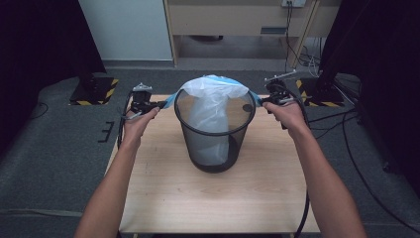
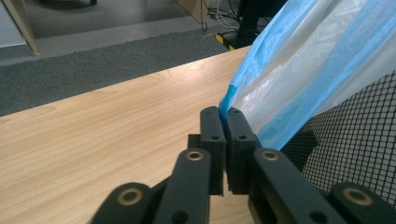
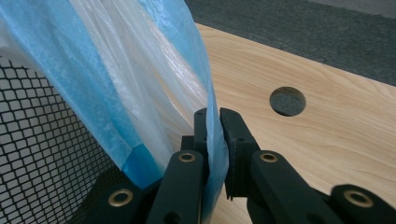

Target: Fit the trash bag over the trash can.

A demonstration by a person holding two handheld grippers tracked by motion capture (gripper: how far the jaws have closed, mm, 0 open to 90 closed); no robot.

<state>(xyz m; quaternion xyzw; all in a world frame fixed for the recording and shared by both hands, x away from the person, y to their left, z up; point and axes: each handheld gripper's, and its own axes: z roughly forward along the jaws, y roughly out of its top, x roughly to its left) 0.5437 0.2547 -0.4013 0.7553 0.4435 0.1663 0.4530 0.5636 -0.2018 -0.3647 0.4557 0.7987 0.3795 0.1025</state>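
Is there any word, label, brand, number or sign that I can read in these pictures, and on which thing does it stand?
None: no readable text on the bin liner, the mesh bin or the table.
Yellow-and-black hazard stripes mark the floor stands, without words.

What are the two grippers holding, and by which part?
Both hold the blue-and-white plastic bag: left gripper and right gripper each pinch its blue rim on opposite sides.
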